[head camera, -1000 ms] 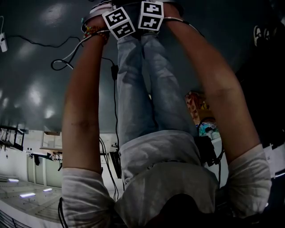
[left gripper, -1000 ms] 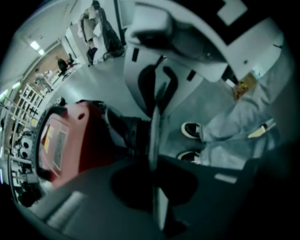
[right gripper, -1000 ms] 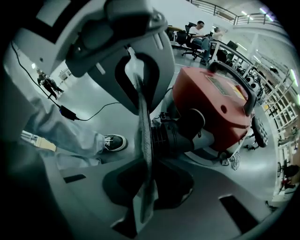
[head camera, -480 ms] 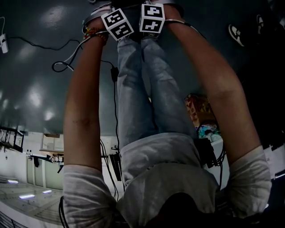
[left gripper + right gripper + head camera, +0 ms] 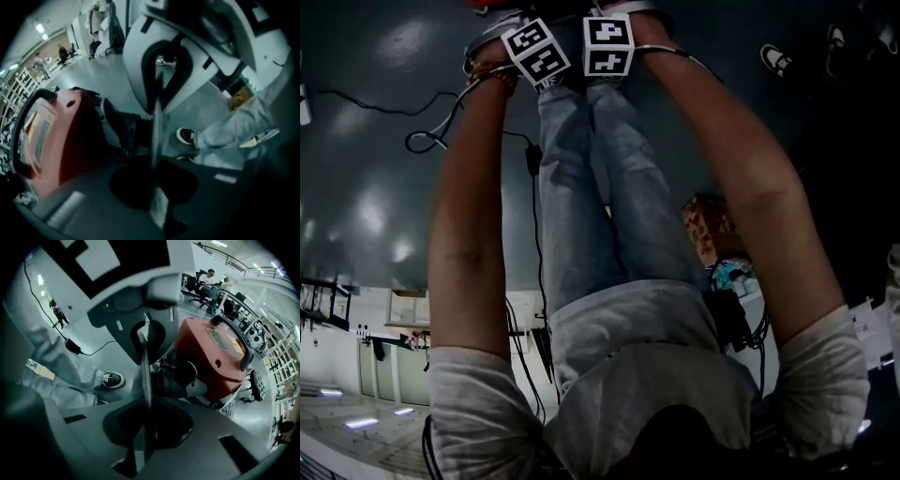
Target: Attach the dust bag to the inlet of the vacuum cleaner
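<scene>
The red vacuum cleaner [image 5: 51, 140] [image 5: 215, 357] stands on the grey floor, its black ribbed inlet [image 5: 124, 129] [image 5: 176, 378] pointing at the grippers. The dust bag's flat collar [image 5: 155, 122] [image 5: 144, 366] shows edge-on as a thin plate just in front of the inlet. My left gripper [image 5: 154, 187] is shut on one side of it, my right gripper [image 5: 146, 427] on the other, facing each other. In the head view only their marker cubes show at the top, left [image 5: 534, 52] and right [image 5: 607, 45]. The bag's body is hidden.
The person's shoes [image 5: 187, 136] [image 5: 111, 379] and jeans stand right beside the collar. A black cable [image 5: 431, 131] [image 5: 89, 350] loops over the floor. A yellow packet [image 5: 241, 93] lies nearby. Seated people [image 5: 208, 277] and racks are far behind the vacuum cleaner.
Both grippers have carried the collar closer to the vacuum cleaner, which looms larger in the left gripper view. The marker cubes slid up in the head view. The grip is unchanged.
</scene>
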